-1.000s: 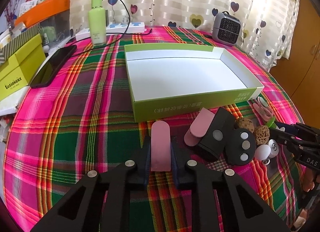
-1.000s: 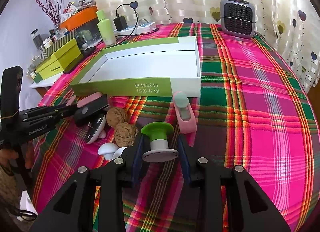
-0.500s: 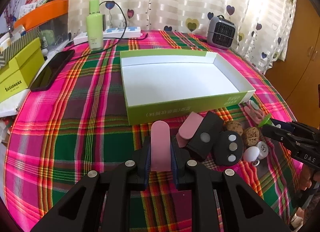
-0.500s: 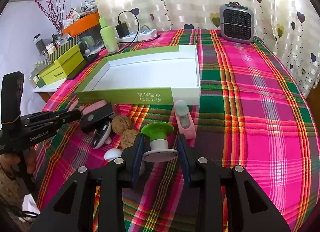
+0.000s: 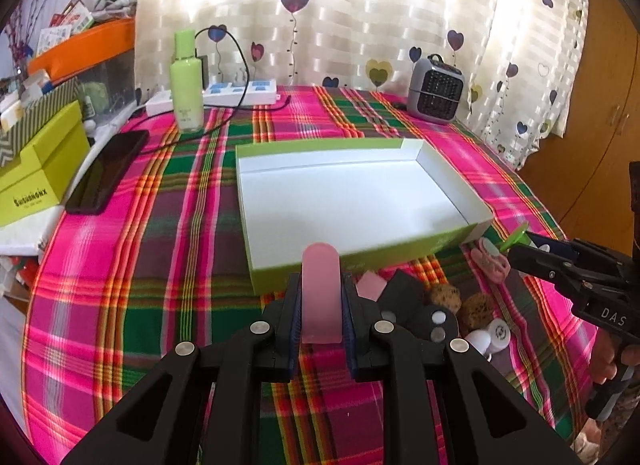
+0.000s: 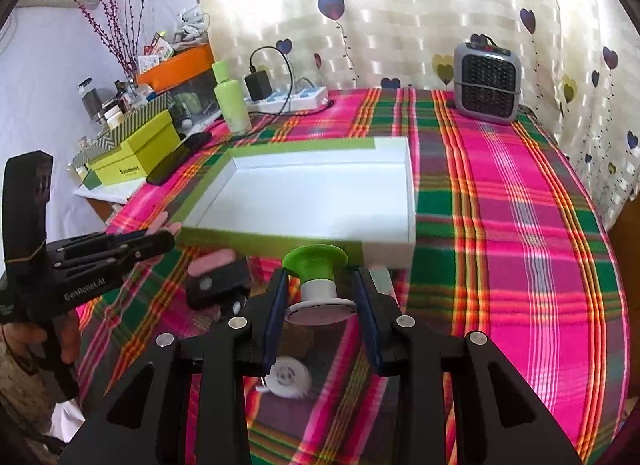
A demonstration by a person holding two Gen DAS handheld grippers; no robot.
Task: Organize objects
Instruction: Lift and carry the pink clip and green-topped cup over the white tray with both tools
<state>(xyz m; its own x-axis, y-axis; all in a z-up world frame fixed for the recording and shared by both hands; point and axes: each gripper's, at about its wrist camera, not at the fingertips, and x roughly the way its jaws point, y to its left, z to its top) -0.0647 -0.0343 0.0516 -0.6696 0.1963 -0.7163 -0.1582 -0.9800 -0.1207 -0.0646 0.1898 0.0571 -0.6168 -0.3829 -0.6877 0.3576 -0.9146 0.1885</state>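
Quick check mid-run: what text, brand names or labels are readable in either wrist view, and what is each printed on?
"DAS": side of the right gripper, rest cut off.
"GenRobot.AI": side of the left gripper.
"SHISUANGNX", roughly: yellow-green box at the table's left edge; letters small, spelling uncertain.
Print on the green tray front wall: blurred, unreadable.
Green bottle label: too small.

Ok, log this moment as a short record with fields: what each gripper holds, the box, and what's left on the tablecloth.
left gripper: shut on pink oblong piece
right gripper: shut on green-and-white spool
green box: open, white inside, nothing in it
plaid tablecloth: two walnuts, black pieces, small white pieces loose in front of the box
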